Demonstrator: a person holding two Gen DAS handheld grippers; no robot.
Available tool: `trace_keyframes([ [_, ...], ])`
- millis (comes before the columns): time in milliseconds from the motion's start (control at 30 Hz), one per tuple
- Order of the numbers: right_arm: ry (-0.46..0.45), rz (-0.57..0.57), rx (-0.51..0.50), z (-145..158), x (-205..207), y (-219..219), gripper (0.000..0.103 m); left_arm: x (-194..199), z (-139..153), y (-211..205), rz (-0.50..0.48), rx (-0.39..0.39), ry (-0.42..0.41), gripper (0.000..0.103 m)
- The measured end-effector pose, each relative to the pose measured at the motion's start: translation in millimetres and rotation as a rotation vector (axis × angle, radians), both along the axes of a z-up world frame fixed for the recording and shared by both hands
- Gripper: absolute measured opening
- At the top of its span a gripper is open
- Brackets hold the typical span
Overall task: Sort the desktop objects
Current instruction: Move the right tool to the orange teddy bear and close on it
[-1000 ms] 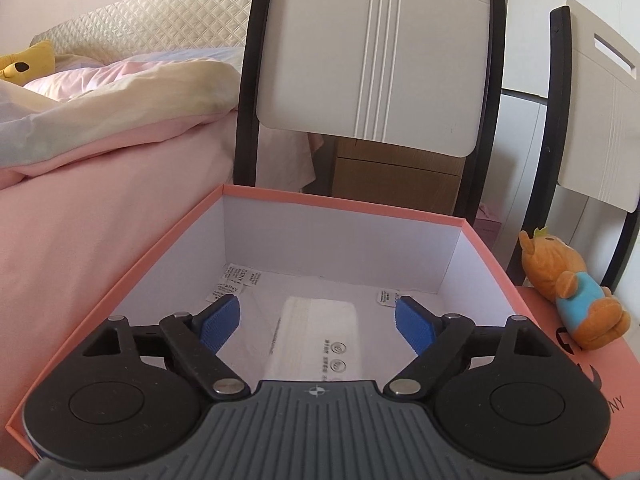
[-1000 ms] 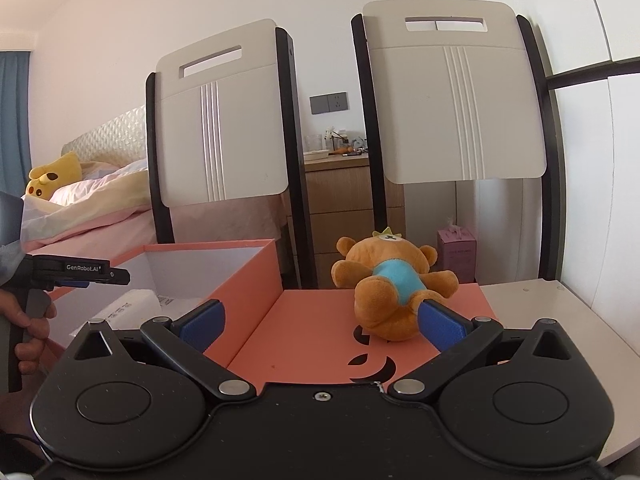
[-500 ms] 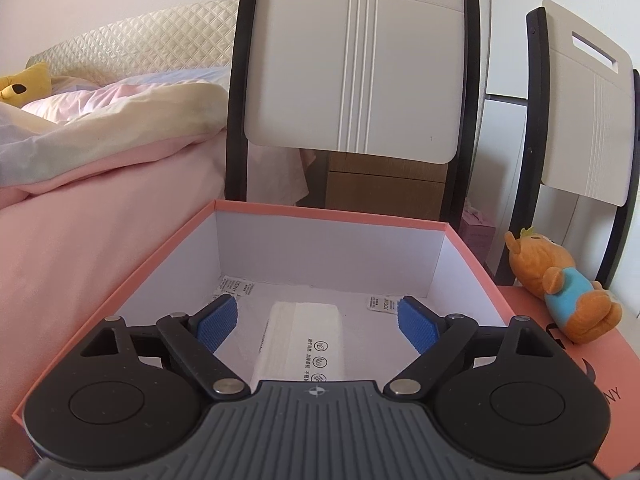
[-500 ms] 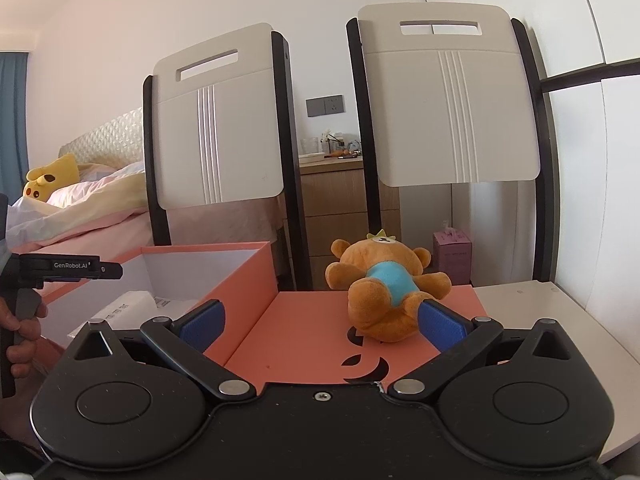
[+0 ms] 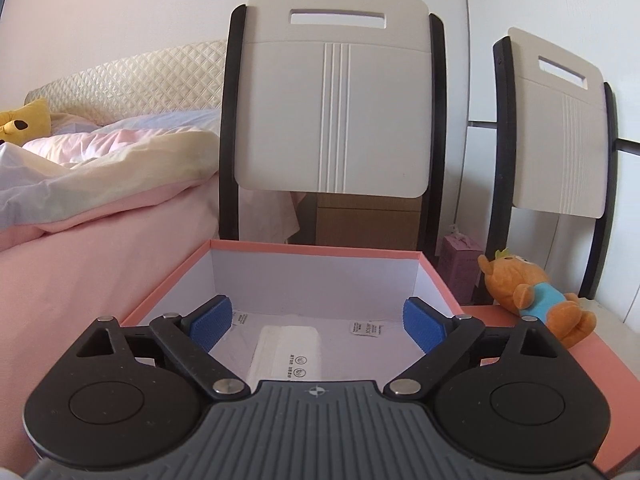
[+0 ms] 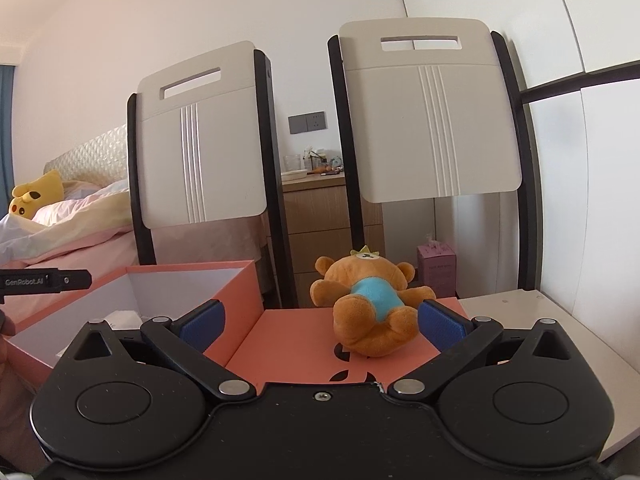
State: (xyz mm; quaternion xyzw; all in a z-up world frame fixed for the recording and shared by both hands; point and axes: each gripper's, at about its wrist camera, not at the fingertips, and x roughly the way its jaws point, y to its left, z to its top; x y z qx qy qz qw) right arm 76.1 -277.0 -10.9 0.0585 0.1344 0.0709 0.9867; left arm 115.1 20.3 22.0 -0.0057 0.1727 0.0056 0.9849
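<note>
Left gripper [image 5: 318, 322] hovers over the near edge of the open box [image 5: 316, 249], blue pads spread wide, nothing between them. The box is salmon-orange outside, white inside, rectangular, with upright walls. On its floor lies a white packet [image 5: 289, 354] with small printed marks, lying flat and partly hidden by the gripper body. Two small white printed labels [image 5: 362, 328] lie flat on the floor near the back wall.

Right gripper [image 6: 322, 320] is also spread, empty. The plush bear [image 6: 372, 312] lies between its fingers in view but beyond them, the right pad [image 6: 440, 326] appearing just beside the bear's foot; whether they touch cannot be told.

Plush bear: orange-brown fur, light blue body, round ears, small yellow-green crown on the head, pale face patch. It lies on its back, feet toward the right camera, head away. It rests on the flat orange lid [image 6: 296, 340], which lies just beside the box on its right and carries a dark printed logo, partly covered by the bear.

The lid and box sit on a white table [image 6: 516, 308], bare at the right. In the right wrist view, the left gripper's black side with "GenRobot.AI" lettering shows above the box's left part.

Behind: two white chairs [image 6: 430, 120] with black frames, a wooden drawer unit [image 6: 320, 216], a bed with pink bedding [image 5: 80, 240] and a yellow plush [image 6: 36, 198].
</note>
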Motion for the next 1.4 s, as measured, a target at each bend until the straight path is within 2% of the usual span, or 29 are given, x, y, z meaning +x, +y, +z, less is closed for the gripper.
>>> trace_keyframes([
  [267,-0.019,-0.017,0.011,-1,1,8,0.102,-31,3,-12,-0.030,0.037,-0.048,0.099],
  [567,-0.045,-0.019,-0.022,-5,0,25,0.102,-68,-7,-7,-0.079,-0.013,-0.069,0.103],
  [700,-0.054,-0.022,-0.029,-7,-1,27,0.102,-78,-8,-10,-0.079,0.033,-0.119,0.103],
  [767,-0.058,-0.023,-0.032,-8,-2,28,0.102,-82,-7,-11,-0.084,0.032,-0.133,0.103],
  [900,-0.024,-0.021,-0.031,-12,1,25,0.102,-84,-10,-11,-0.103,-0.013,-0.119,0.103],
  [1167,-0.003,-0.022,-0.018,-12,1,19,0.102,-82,-14,-12,-0.090,-0.004,-0.100,0.103],
  [1400,-0.010,-0.012,-0.034,-12,1,21,0.102,-81,-15,-7,-0.077,-0.038,-0.089,0.103],
])
